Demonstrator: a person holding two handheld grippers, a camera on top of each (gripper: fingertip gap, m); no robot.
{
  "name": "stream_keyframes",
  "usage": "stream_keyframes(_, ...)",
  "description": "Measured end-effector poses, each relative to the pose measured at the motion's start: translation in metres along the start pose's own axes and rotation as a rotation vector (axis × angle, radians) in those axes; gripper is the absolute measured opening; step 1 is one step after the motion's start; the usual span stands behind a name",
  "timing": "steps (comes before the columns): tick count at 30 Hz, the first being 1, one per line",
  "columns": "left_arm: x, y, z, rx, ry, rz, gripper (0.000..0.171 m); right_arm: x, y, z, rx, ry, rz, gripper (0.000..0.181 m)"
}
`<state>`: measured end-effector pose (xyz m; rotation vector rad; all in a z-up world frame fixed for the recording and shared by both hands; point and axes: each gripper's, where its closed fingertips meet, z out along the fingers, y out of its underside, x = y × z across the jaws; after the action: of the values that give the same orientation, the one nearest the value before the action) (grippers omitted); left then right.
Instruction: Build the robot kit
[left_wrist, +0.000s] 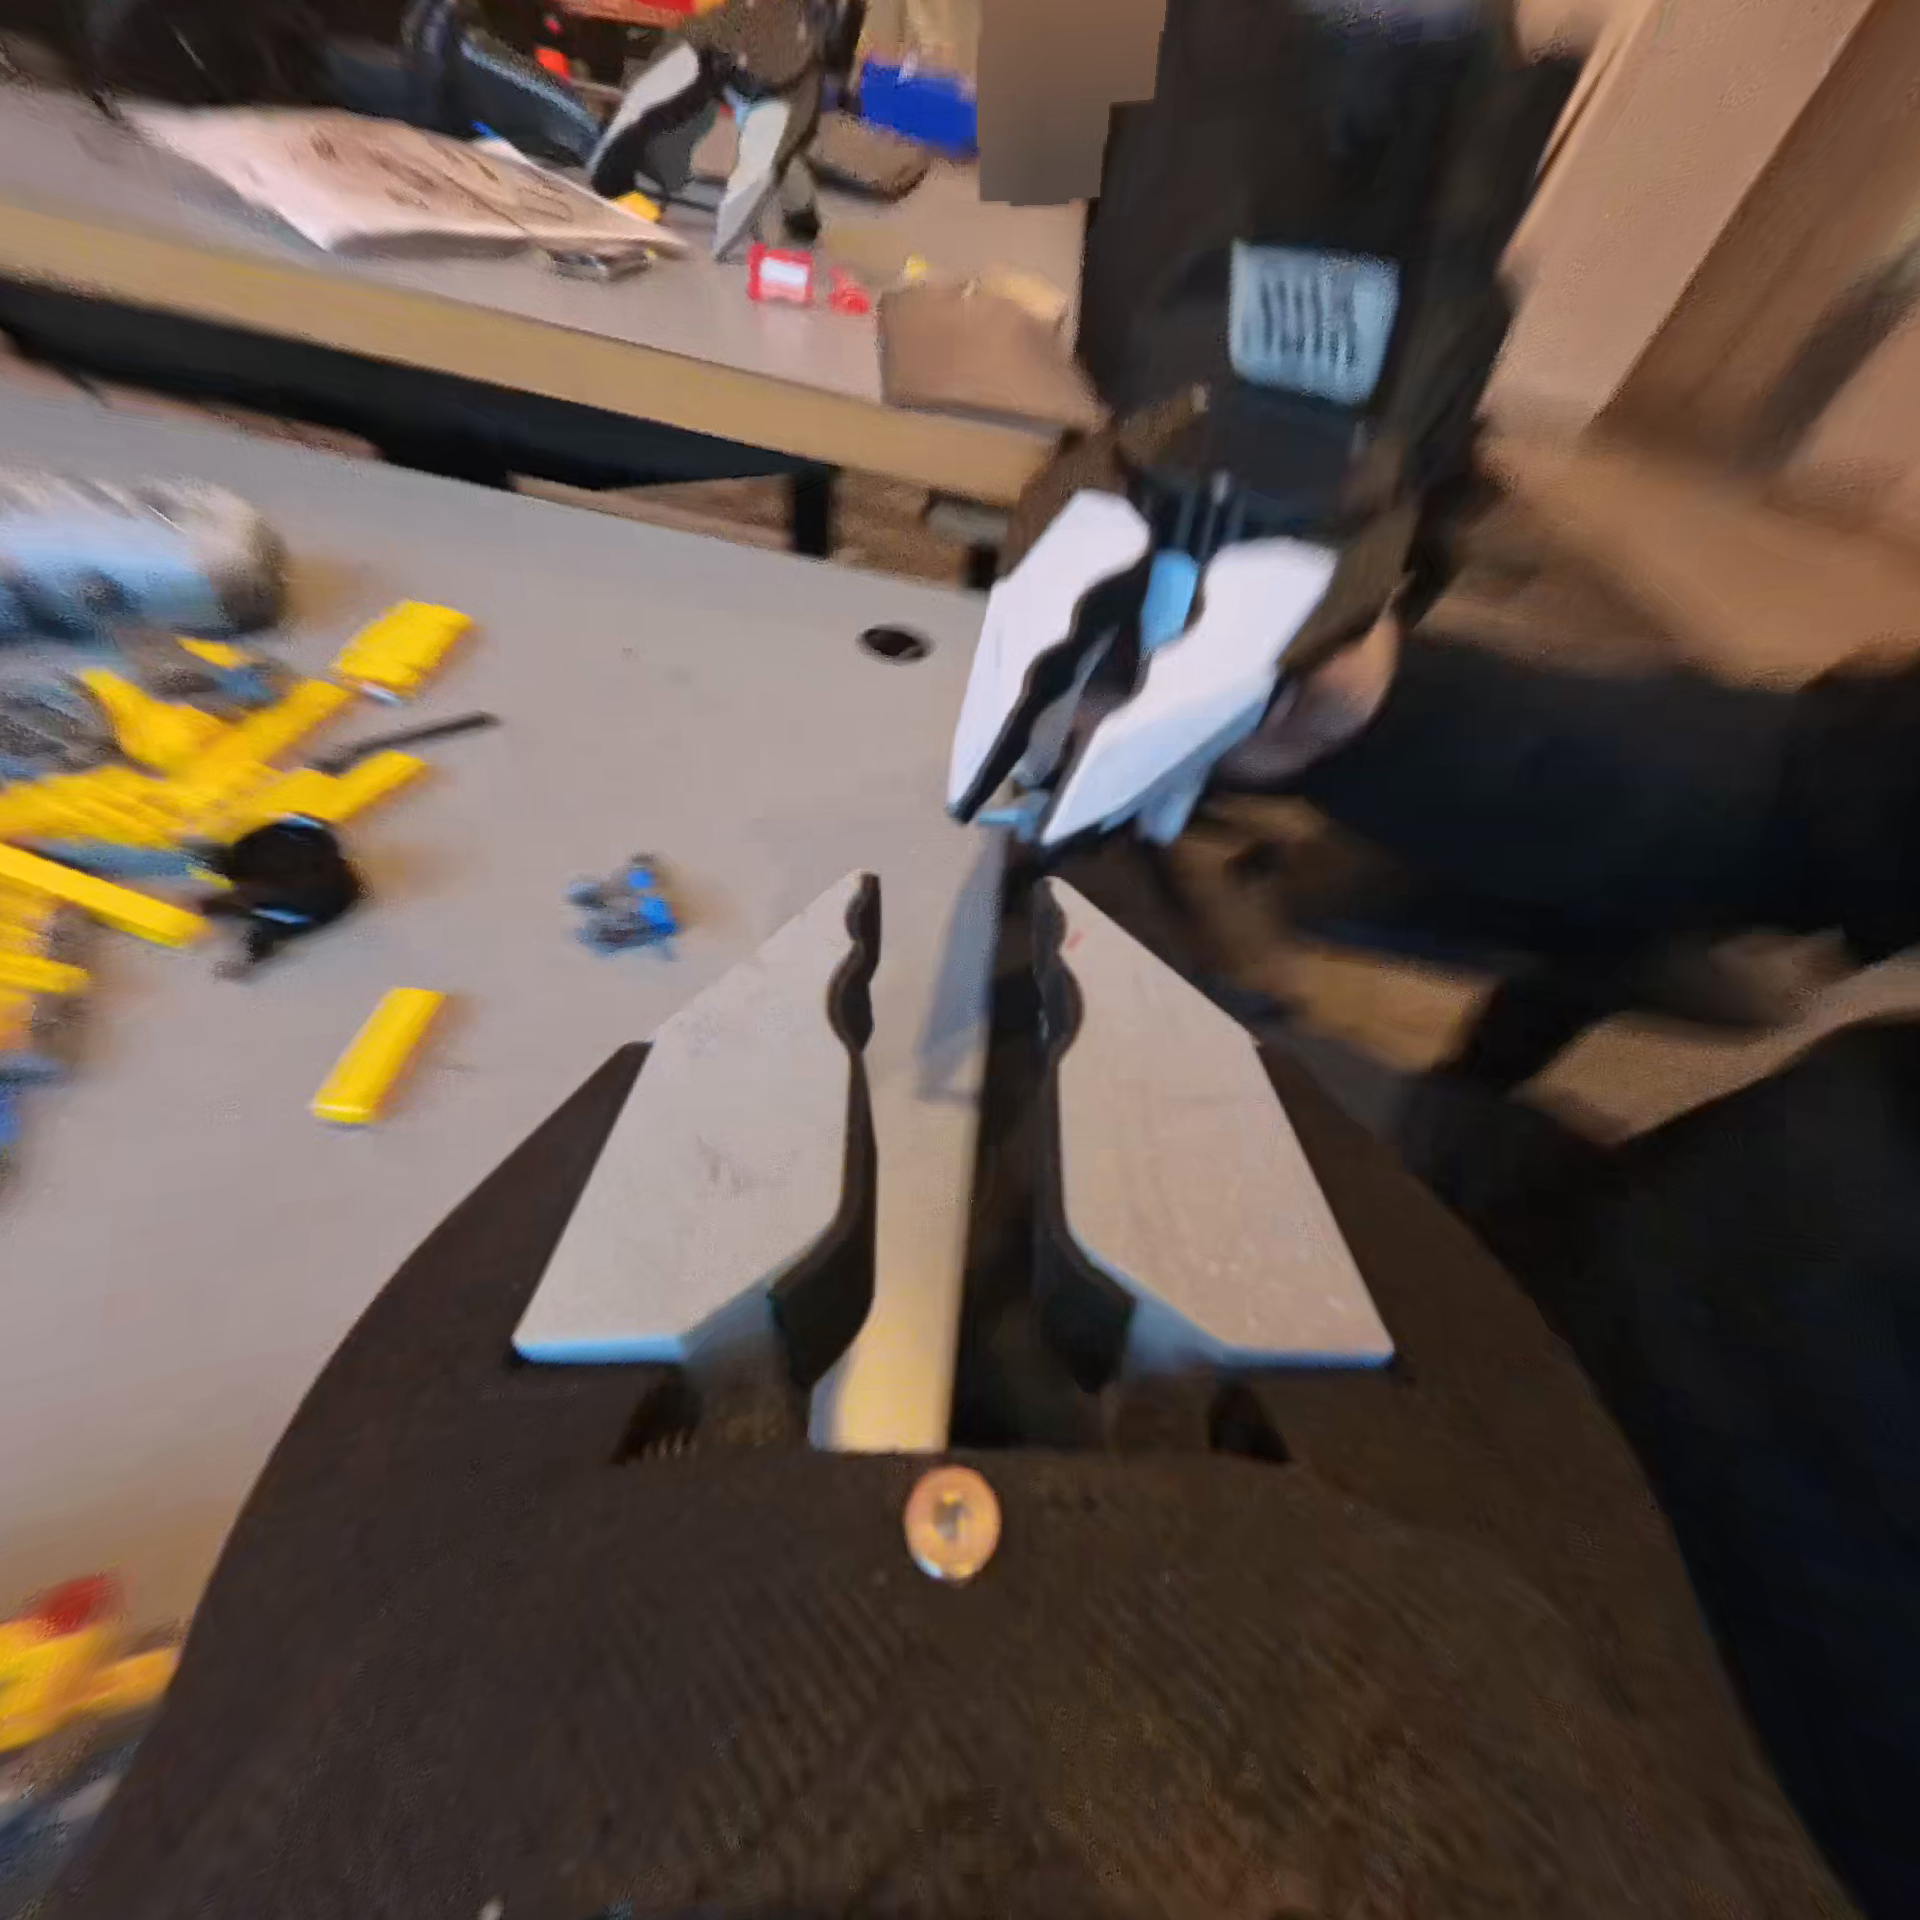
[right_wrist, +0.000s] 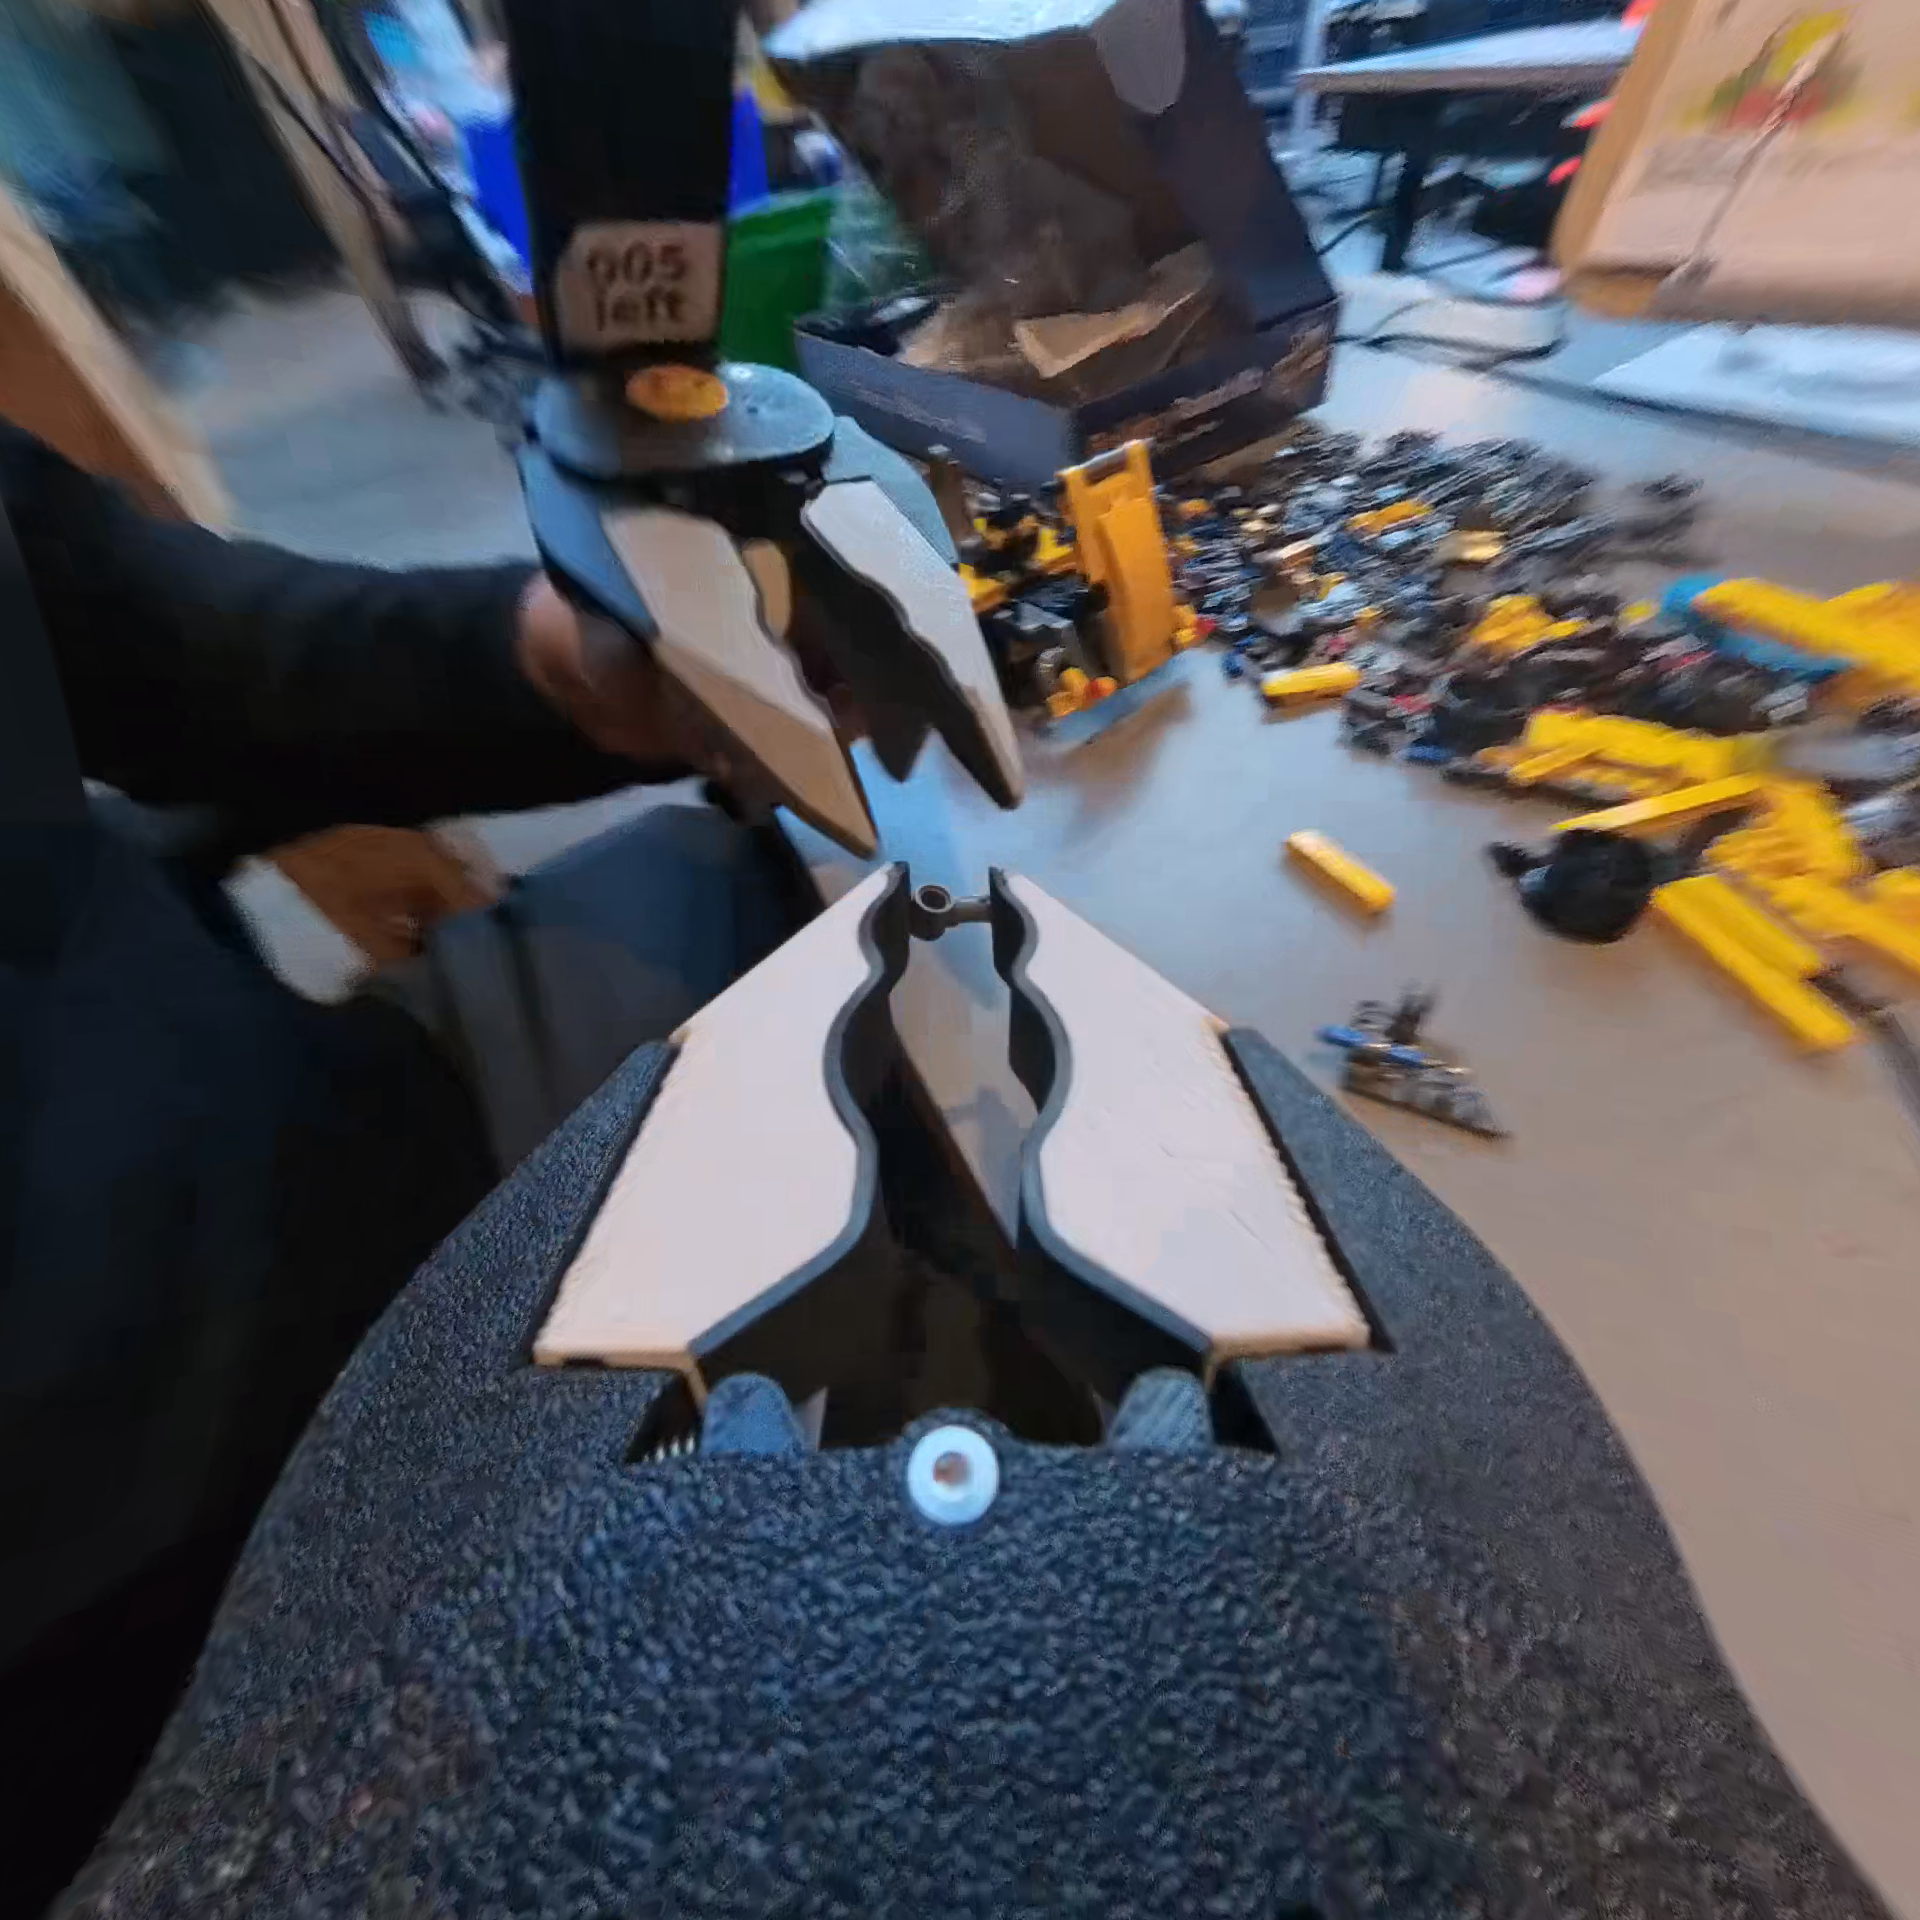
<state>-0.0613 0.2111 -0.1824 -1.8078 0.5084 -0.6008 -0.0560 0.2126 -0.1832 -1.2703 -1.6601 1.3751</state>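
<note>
Small dark grey connector pin (right_wrist: 940, 906) crosswise between right gripper (right_wrist: 943, 883) tips, above table edge.

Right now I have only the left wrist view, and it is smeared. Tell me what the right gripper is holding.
Observer: The right gripper pinches a small dark grey connector pin at its fingertips. The pin has a round socket at one end.
Operator: Now report my left gripper's jaws as seen from outside.
Observer: The left gripper is open with nothing between its jaws. It hangs just beyond the pin without touching it.
Operator: Say what lies past the loose yellow beam.
Observer: A heap of dark and yellow building pieces, with a dark box standing behind it.
</note>
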Motion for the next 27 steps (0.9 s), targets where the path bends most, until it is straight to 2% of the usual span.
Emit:
stream_keyframes(3, -0.003, 0.014, 0.002, -0.111, -0.179, 0.432, 0.026, -0.012, 0.003, 0.002, 0.027, -0.2, 0.221, 0.016)
stream_keyframes(6, 0.014, 0.012, 0.004, -0.083, -0.207, 0.671, 0.025, -0.021, 0.012, 0.005, 0.007, -0.331, 0.335, 0.016)
stream_keyframes(9, 0.027, 0.018, 0.008, -0.098, -0.148, 0.714, 0.025, -0.022, 0.02, 0.009, -0.021, -0.358, 0.379, 0.016)
stream_keyframes(12, 0.022, 0.026, 0.01, -0.137, -0.182, 0.788, 0.02, -0.028, 0.017, 0.007, -0.007, -0.414, 0.418, 0.016)
stream_keyframes(16, 0.024, 0.025, 0.012, -0.129, -0.213, 0.856, 0.016, -0.031, 0.014, 0.005, 0.002, -0.482, 0.507, 0.015)
stream_keyframes(20, 0.03, 0.019, 0.011, -0.099, -0.213, 0.866, 0.013, -0.03, 0.014, 0.004, 0.021, -0.534, 0.626, 0.015)
stream_keyframes(27, 0.033, 0.02, 0.012, -0.098, -0.188, 0.848, 0.004, -0.036, 0.015, 0.005, 0.029, -0.568, 0.659, 0.015)
